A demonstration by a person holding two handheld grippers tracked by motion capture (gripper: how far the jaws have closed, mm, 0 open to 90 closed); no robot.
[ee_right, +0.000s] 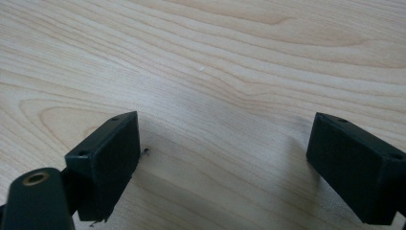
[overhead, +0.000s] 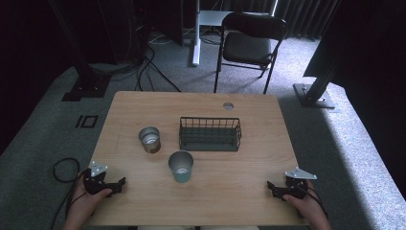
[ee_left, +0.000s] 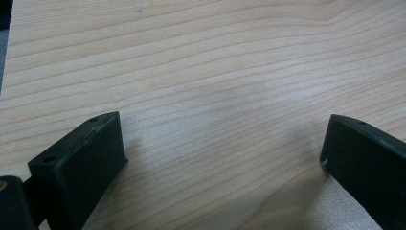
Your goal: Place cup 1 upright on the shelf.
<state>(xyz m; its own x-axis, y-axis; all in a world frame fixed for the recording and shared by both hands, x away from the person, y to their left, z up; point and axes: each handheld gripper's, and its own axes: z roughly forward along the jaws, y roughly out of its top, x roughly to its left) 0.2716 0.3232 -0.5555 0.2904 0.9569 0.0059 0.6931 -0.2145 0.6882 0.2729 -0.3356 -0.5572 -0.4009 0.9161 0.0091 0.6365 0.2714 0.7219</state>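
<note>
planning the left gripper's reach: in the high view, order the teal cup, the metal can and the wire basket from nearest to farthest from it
1. Metal can, left of centre, up from the left gripper.
2. Teal cup, mid table.
3. Wire basket, behind the cup, toward the right.

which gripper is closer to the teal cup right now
Left. The left gripper sits just left of and slightly nearer the person than the teal cup; the right gripper rests farther off, to its right.

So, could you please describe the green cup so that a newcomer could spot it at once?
On the wooden table, look in front of the wire basket, toward the person's side. The green cup stands upright there, nearest the near edge; its neighbour, a tin can, is shorter, brownish and farther left.
</note>
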